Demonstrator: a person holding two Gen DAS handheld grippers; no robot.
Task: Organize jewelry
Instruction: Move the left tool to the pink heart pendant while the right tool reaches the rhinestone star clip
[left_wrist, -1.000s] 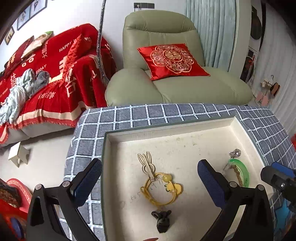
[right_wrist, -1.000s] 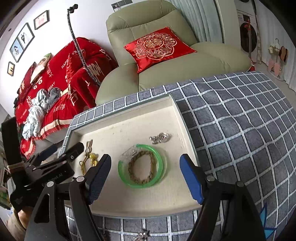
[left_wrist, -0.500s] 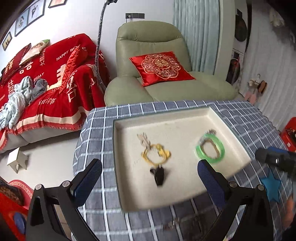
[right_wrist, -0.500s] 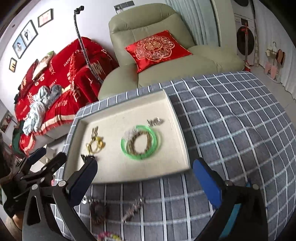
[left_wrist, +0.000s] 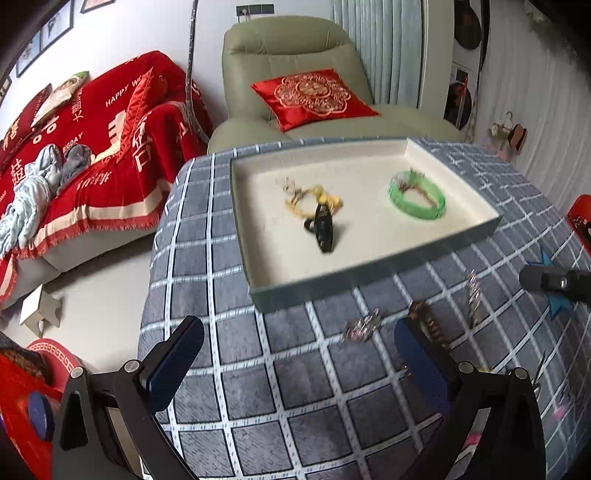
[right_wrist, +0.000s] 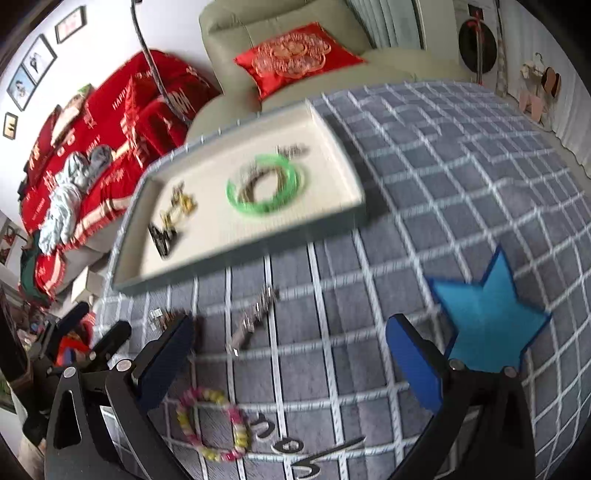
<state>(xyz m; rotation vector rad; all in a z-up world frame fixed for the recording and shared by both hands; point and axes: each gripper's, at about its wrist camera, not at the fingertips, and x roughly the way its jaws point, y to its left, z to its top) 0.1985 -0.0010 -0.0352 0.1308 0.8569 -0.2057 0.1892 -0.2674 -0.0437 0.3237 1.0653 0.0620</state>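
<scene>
A cream tray (left_wrist: 266, 284) (right_wrist: 332, 218) on the checked table holds a green bangle (left_wrist: 416, 195) (right_wrist: 266, 184), a yellow bracelet (left_wrist: 314, 201) (right_wrist: 181, 205) and a black clip (left_wrist: 322, 229) (right_wrist: 162, 236). Loose pieces lie on the cloth in front of the tray: a silver piece (left_wrist: 362, 326), a brown bracelet (left_wrist: 428, 321), a silver chain (left_wrist: 472, 291) (right_wrist: 255, 319) and a pink-yellow bead bracelet (right_wrist: 214, 424). My left gripper (left_wrist: 295, 362) is open and empty above the cloth. My right gripper (right_wrist: 291, 362) is open and empty, the bead bracelet just below it.
A blue felt star (right_wrist: 484, 317) lies on the cloth at the right. A green armchair (left_wrist: 295, 85) with a red cushion stands behind the table, a red-covered sofa (left_wrist: 74, 147) to the left. The table's left edge (left_wrist: 151, 258) drops to the floor.
Both grippers have pulled back and up from over the tray. The loose jewelry on the cloth in front of the tray has come into view. Both stay open.
</scene>
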